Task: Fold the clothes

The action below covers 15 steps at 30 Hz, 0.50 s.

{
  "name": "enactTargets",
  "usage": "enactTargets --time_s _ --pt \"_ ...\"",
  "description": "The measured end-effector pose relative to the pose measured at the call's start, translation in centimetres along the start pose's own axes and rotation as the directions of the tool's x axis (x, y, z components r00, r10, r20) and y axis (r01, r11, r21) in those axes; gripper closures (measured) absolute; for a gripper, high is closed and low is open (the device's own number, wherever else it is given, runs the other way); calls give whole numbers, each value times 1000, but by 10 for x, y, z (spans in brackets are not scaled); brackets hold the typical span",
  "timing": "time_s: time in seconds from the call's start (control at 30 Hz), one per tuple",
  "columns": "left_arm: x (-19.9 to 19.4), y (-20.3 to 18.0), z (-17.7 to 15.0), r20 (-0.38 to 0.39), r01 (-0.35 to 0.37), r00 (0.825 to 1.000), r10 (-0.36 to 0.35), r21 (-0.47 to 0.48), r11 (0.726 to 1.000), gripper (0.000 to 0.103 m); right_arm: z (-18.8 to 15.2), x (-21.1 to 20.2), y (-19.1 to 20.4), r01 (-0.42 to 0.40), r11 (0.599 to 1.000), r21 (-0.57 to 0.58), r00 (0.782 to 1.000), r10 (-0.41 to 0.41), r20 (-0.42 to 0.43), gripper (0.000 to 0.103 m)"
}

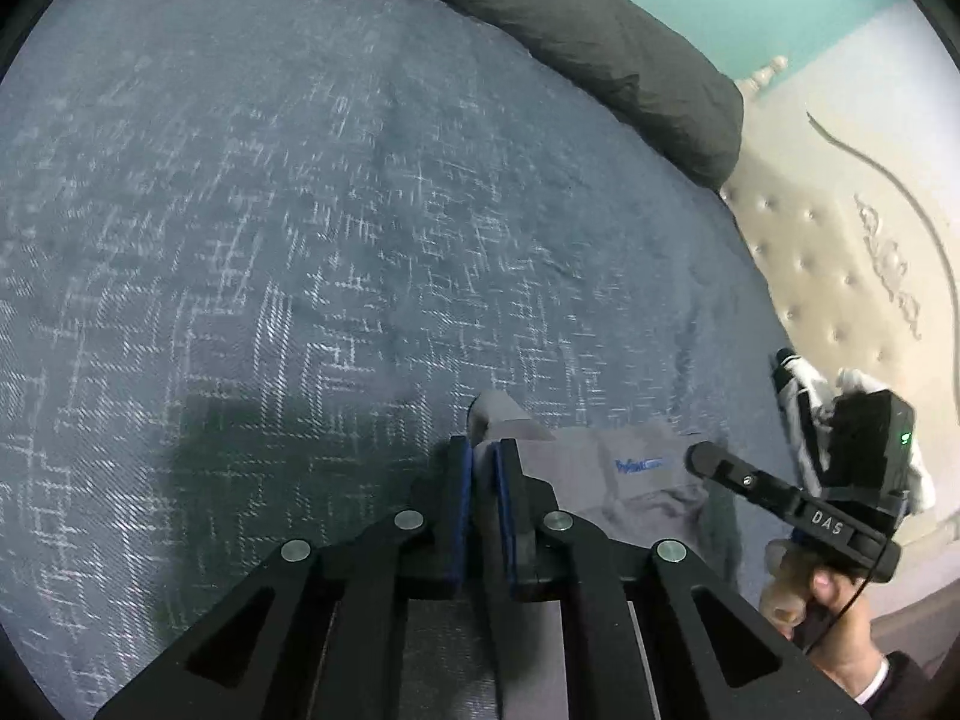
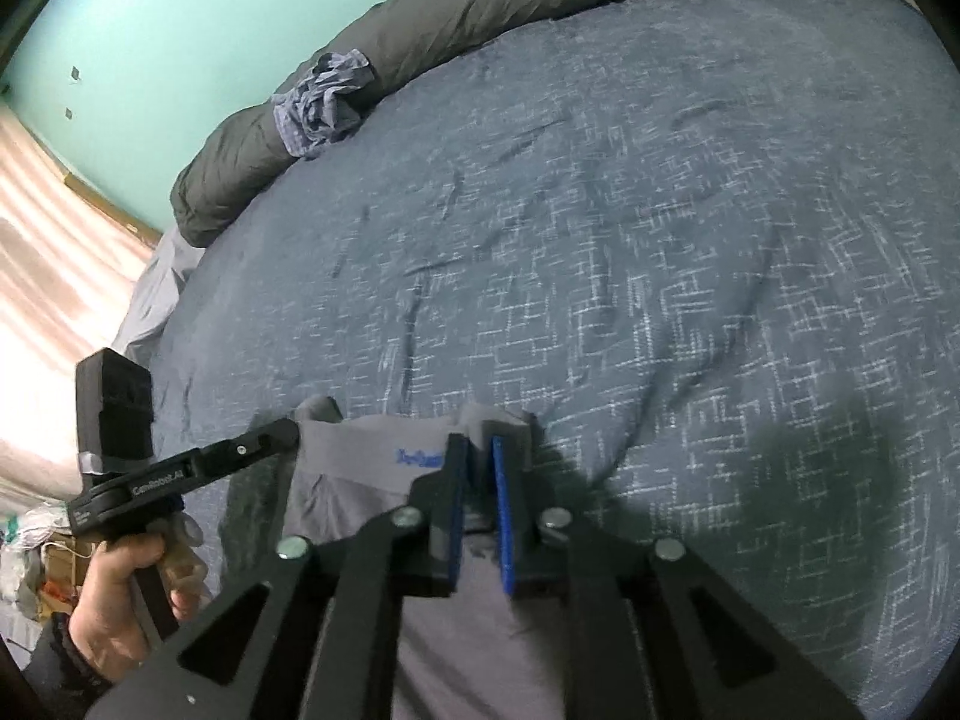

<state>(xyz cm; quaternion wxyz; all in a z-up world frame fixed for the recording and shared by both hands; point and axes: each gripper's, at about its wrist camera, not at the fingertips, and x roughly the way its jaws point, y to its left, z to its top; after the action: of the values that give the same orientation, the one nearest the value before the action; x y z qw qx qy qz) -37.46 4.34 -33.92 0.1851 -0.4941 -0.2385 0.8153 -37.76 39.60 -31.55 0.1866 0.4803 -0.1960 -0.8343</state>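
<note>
Left wrist: fingers (image 1: 483,468) around grey garment (image 1: 630,480).

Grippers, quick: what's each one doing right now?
Left gripper: shut on the grey garment, pinching one end of its waistband.
Right gripper: shut on the same grey garment, at the waistband's other end.
</note>
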Motion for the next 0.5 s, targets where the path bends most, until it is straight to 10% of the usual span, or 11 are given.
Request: enactTargets --time_s 0.5 --pt "-19 -7 -24 40 -37 999 35 51 998 83 -3 3 -1 29 999 -36 1000 -28 5 83"
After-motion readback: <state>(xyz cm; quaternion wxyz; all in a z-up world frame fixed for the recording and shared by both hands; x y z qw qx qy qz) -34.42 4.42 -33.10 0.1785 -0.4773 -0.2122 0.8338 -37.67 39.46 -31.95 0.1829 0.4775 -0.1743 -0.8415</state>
